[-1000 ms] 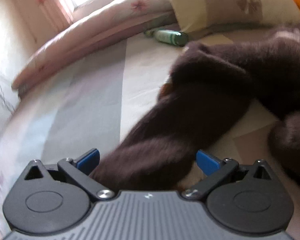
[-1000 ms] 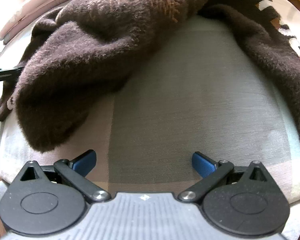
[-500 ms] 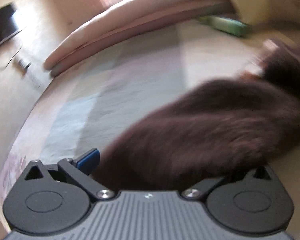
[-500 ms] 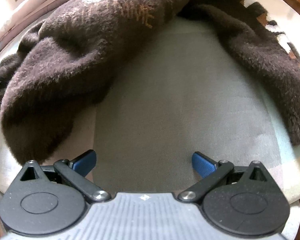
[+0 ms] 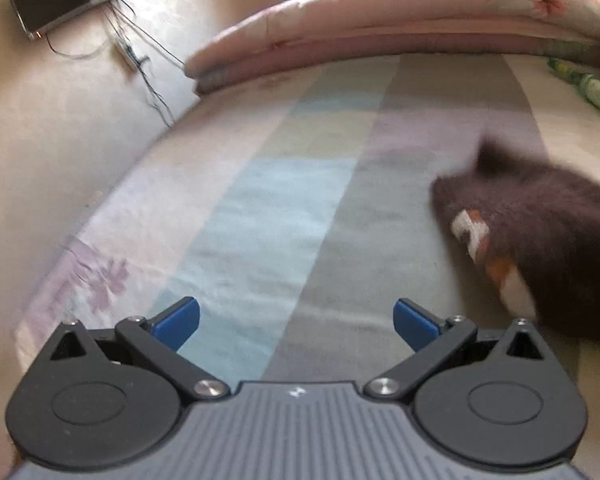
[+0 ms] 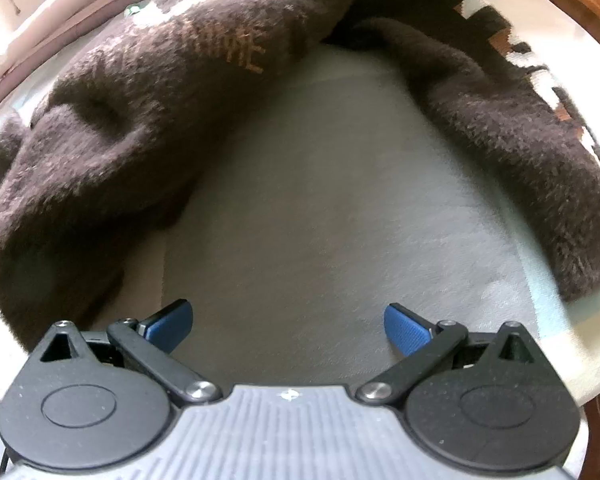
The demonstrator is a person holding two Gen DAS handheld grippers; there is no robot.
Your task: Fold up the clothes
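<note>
Right wrist view is showing the right hand-held gripper (image 6: 288,326) with its fingers standing apart and gripping nothing, over bare bed sheet (image 6: 340,200). The brown sweater (image 6: 160,80) is lying crumpled ahead and on both sides, probably waiting to be spread. The left hand-held gripper (image 5: 296,320) is also standing apart and empty, a sleeve (image 5: 540,240) ahead on its right.

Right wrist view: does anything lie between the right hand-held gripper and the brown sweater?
Nothing visible does. Only bare bedsheet lies between the open right hand-held gripper and the sweater, which curves round it on the left, ahead and on the right.
</note>
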